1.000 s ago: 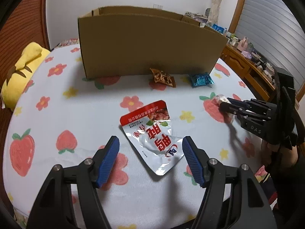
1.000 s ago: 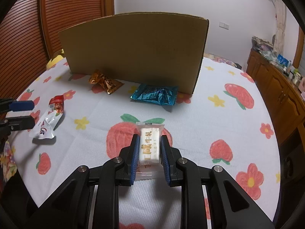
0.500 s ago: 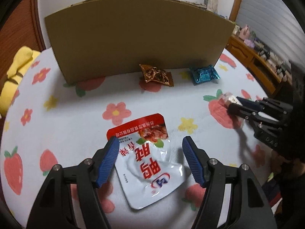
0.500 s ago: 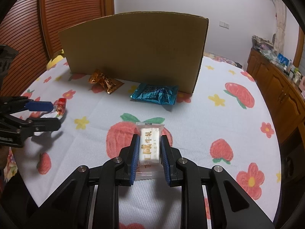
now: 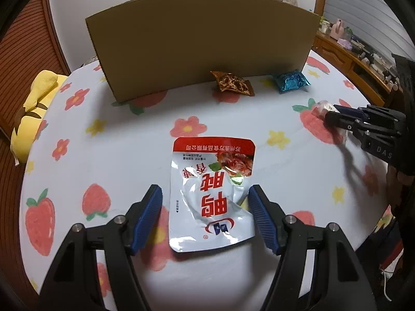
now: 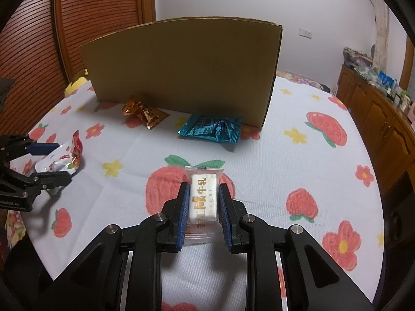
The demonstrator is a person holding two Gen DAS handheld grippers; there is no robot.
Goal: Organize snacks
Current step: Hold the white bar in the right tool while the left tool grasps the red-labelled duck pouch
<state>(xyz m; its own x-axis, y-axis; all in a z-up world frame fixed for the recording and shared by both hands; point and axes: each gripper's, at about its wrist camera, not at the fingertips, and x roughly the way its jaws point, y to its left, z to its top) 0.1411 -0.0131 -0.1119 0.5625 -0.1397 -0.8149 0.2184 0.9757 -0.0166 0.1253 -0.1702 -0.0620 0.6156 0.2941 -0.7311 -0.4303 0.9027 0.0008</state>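
Two pickups are in hand: my right gripper (image 6: 202, 208) clamps the nougat (image 6: 203, 199), my left gripper (image 5: 205, 217) stands open astride the pouch (image 5: 211, 197), which I judge needs closing, with the box (image 5: 202, 44) at 12 o'clock.

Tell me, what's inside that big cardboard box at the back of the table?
That can't be seen. The cardboard box shows only its plain outer wall, which hides its inside from both cameras. An orange snack packet and a blue one lie on the tablecloth before it.
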